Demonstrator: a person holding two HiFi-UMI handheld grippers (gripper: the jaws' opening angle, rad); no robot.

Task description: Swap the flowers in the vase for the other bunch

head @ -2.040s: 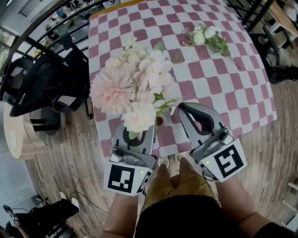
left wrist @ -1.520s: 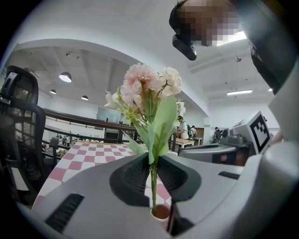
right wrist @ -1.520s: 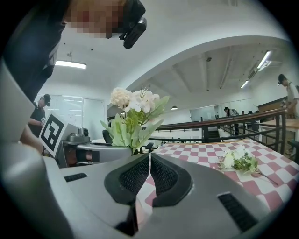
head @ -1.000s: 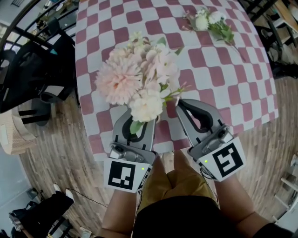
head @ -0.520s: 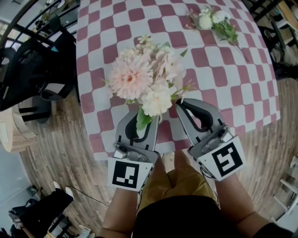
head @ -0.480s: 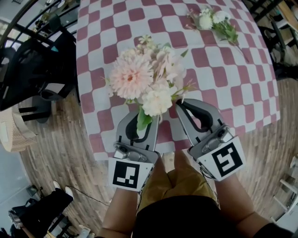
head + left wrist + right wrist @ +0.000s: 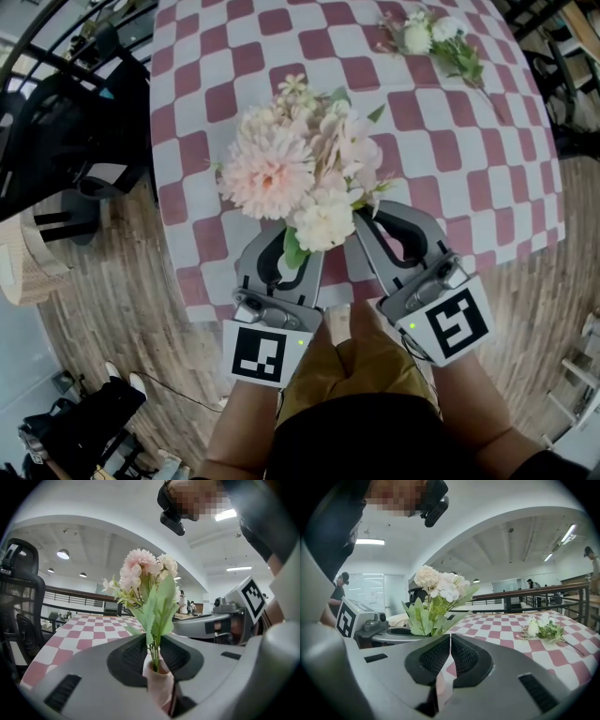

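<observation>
**Left Gripper Opening Round the Vase, Right Gripper Closed and Empty**

The left gripper [image 7: 153, 637] had its jaws part-way apart and opening. The small pink vase [image 7: 158, 681] stood upright between them. A dark gap showed along the vase's right side, so the pads did not seem to press on it. The vase's foot was hidden behind the near jaw, so whether it rested on the cloth could not be told.

The right gripper [image 7: 450, 637] lay just beside the left one, at about the same height. Its jaws were drawn together to a thin slit with nothing in it; only checked cloth showed through.

Green stems and broad leaves rose out of the vase's mouth to the pale pink bunch [image 7: 300, 164]. Seen from the head view, its big round blooms spread over both grippers' tips and covered the vase entirely. Behind the jaws, each gripper carried its marker cube [image 7: 258, 354] close to the person's knees.

Both grippers reached over the near edge of a table with a red-and-white checked tablecloth [image 7: 450, 159]. The other bunch [image 7: 436, 36], small white blooms with green leaves and a long stem, lay flat on the far right part of the cloth, well apart from the vase.

A black office chair [image 7: 66, 141] stood off the table's left side on the wooden floor [image 7: 122, 309]. A dark railing [image 7: 543, 595] ran beyond the table in the right gripper view.
</observation>
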